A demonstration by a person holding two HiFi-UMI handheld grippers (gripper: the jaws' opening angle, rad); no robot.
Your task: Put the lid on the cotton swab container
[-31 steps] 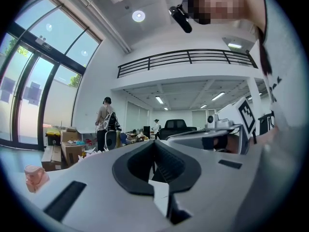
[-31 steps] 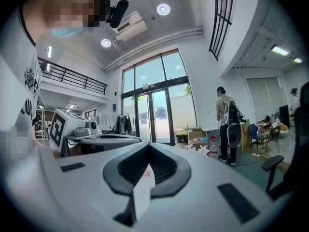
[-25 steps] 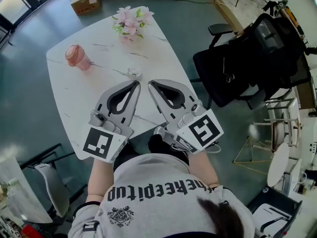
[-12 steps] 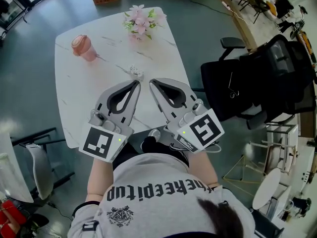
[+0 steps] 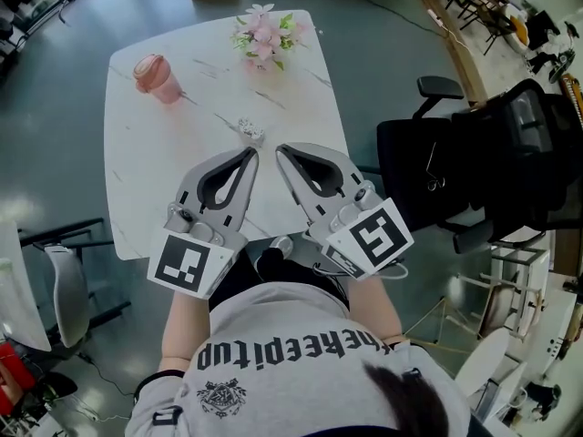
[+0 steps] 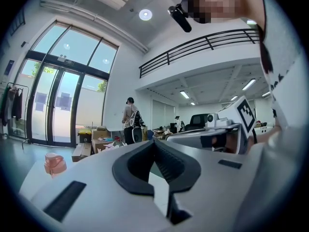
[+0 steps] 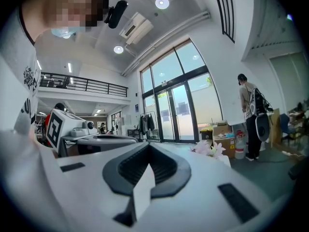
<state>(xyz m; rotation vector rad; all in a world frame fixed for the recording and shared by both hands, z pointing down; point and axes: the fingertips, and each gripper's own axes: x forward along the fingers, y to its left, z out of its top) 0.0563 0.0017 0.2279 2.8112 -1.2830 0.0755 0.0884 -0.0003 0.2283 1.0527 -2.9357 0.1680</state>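
A small clear cotton swab container sits on the white marble table, near its right side. I cannot make out its lid apart from it. My left gripper and right gripper are held side by side above the table's near edge, tips pointing at the container and a short way short of it. Both are shut with nothing between the jaws. In the left gripper view the left gripper shows closed black pads; the right gripper looks the same in the right gripper view. Neither gripper view shows the container.
A pink lidded cup stands at the table's far left and a bunch of pink flowers at its far edge. A black office chair is to the right, a grey chair to the left. A person stands far off.
The head view has shifted, so the table and floor lie a little differently in the frame. Both grippers keep the same pose and stay shut.
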